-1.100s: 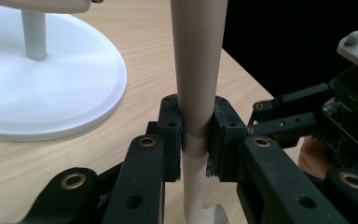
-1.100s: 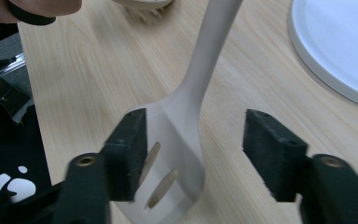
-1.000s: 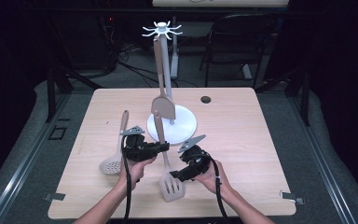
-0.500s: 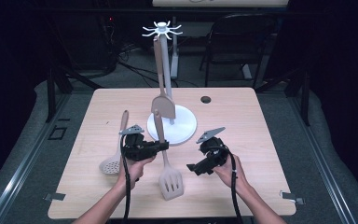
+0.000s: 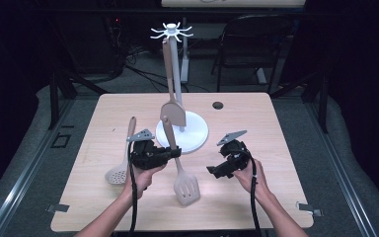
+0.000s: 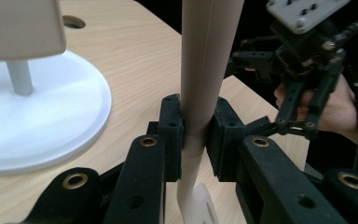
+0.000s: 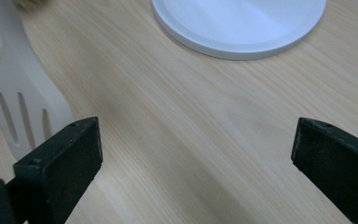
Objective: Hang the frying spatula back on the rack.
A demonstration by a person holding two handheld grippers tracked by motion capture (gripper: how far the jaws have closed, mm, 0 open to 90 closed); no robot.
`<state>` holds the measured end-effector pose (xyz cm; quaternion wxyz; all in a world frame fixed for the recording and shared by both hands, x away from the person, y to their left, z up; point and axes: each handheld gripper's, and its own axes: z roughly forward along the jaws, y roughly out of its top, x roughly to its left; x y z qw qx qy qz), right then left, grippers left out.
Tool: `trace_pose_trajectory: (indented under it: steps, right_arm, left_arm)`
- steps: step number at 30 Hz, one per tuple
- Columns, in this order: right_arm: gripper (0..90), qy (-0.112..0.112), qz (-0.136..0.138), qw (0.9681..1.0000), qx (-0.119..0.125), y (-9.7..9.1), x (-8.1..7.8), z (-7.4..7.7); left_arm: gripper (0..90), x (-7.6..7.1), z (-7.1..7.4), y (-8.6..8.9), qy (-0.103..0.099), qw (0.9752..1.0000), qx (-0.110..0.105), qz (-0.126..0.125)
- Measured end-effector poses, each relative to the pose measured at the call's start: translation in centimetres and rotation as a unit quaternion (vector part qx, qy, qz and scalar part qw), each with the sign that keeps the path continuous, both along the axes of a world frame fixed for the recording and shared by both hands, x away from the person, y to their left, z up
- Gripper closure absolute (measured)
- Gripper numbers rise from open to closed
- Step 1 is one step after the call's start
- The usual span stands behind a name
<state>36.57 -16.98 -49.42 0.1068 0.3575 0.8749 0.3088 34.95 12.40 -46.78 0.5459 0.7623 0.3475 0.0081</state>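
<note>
A beige slotted spatula (image 5: 179,168) stands tilted, its head (image 7: 23,112) down at the tabletop. My left gripper (image 5: 170,152) is shut on its handle (image 6: 198,116), partway up the shaft. My right gripper (image 5: 212,170) hangs to the right of the spatula head, apart from it. Its jaws have just been opening and now stand wide, with only bare wood between the pads (image 7: 60,172). In the left gripper view the right gripper (image 6: 303,60) shows beyond the handle. A white stand (image 5: 171,32) with hooks on top rises from a round base (image 5: 197,133). A second spatula (image 5: 172,111) hangs on it.
A skimmer spoon (image 5: 118,173) with a wooden handle lies to the left of my left hand. A small dark hole (image 5: 218,105) sits in the table behind the stand base (image 7: 240,23). A chair stands beyond the far edge of the table.
My right gripper has let go at the spatula head, opened wide and drawn off to the right. The left gripper keeps its hold on the handle and has stayed put.
</note>
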Motion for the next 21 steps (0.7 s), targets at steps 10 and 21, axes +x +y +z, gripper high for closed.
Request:
trace_pose_trajectory:
  steps: [10, 21]
  right_arm:
    - [2.2, 0.002, -0.016, 0.9997, -0.016, -0.8, 1.0, -0.8]
    - [2.3, 0.011, -0.020, 0.9996, -0.019, -0.8, 1.4, -1.5]
  left_arm:
    - [77.4, 0.1, 1.4, -0.2, -0.029, 0.9995, 0.009, -0.002]
    - [77.3, 1.0, 3.2, -0.9, -0.052, 0.9982, 0.028, -0.004]
